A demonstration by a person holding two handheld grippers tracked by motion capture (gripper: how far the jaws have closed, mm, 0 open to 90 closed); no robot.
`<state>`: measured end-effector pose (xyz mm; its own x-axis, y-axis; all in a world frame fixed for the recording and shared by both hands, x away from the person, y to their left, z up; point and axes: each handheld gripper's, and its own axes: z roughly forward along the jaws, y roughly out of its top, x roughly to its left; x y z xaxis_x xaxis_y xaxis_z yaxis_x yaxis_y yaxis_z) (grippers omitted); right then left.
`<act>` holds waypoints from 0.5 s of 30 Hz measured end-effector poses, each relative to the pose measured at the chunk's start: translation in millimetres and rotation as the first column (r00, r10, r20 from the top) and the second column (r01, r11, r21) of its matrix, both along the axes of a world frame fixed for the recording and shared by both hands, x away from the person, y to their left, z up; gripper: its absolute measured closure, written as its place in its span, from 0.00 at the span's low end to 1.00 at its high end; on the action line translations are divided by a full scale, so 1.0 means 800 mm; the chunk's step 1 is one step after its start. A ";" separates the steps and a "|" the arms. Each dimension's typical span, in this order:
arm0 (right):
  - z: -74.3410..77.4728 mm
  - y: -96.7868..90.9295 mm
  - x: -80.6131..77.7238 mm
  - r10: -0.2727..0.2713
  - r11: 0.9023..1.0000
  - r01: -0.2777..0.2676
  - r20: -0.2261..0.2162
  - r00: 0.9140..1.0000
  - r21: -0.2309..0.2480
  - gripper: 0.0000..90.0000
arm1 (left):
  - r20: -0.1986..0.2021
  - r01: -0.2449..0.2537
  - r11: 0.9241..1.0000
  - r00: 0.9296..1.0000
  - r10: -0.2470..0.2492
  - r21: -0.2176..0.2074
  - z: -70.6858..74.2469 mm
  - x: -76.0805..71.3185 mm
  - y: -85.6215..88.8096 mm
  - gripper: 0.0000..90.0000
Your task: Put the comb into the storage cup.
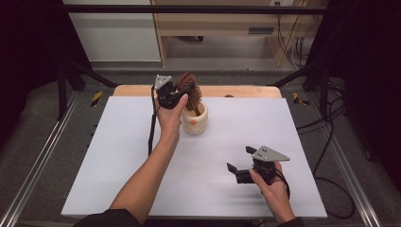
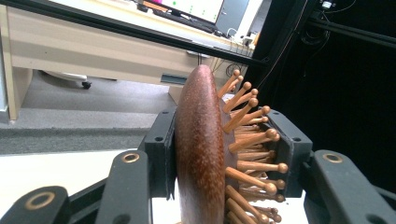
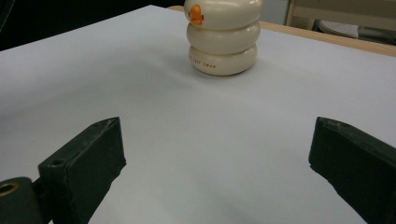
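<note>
A: White table sheet (image 1: 118, 156) is lying under both tools; desks and cables are sitting beyond it.

B: Left gripper (image 1: 176, 97) is clamping the wooden hairbrush (image 2: 201, 154) by its head, one jaw on the smooth back, the other against the pins. Brush handle is pointing down into the cream holder (image 1: 195, 120) directly beneath that tool.

A: Right gripper (image 1: 239, 163)?

B: Jaws are standing wide apart, nothing between them, resting low, well apart from the holder ahead.

A: Progress?

B: Judging: brush is partly in; release is remaining.
</note>
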<state>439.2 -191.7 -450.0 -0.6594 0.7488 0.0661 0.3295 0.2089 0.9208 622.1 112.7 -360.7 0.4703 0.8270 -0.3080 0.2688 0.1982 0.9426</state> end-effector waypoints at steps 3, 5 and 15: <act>0.000 0.000 0.000 0.001 1.000 -0.001 0.000 1.000 0.001 0.05 | -0.003 0.002 1.000 1.000 -0.002 -0.002 0.000 0.000 0.001 0.56; 0.000 0.000 0.000 0.001 1.000 -0.001 0.001 1.000 -0.002 0.04 | -0.003 0.001 1.000 1.000 -0.001 -0.006 -0.001 0.000 0.001 0.56; -0.001 0.001 0.000 0.001 1.000 -0.001 -0.002 1.000 -0.001 0.05 | -0.012 -0.002 1.000 1.000 0.002 -0.015 -0.002 0.002 0.007 0.56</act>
